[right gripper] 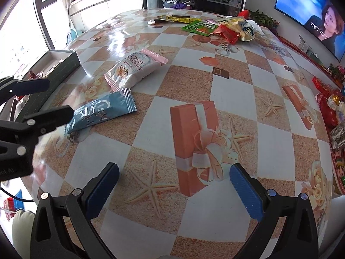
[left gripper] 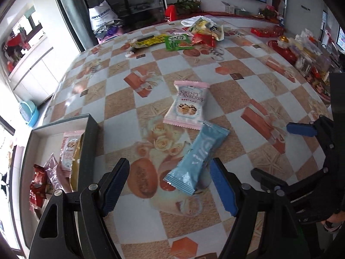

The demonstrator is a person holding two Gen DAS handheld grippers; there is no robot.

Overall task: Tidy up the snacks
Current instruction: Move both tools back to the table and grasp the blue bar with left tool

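A light blue snack packet (left gripper: 197, 158) lies on the table, its near end between the open fingers of my left gripper (left gripper: 170, 186). It also shows in the right wrist view (right gripper: 101, 112). A pink-and-white "Crispy Cranberry" packet (left gripper: 187, 105) lies just beyond it, also seen in the right wrist view (right gripper: 134, 69). A dark open box (left gripper: 90, 138) at the left holds several snack packets (left gripper: 69, 151). My right gripper (right gripper: 174, 186) is open and empty over the bare tablecloth, to the right of both packets; it shows in the left wrist view (left gripper: 280, 153).
A pile of mixed snacks (left gripper: 194, 35) lies at the far side of the table (left gripper: 237, 99), also in the right wrist view (right gripper: 215, 28). Red boxes and jars (left gripper: 301, 51) crowd the right edge. A TV (right gripper: 312, 10) hangs on the wall.
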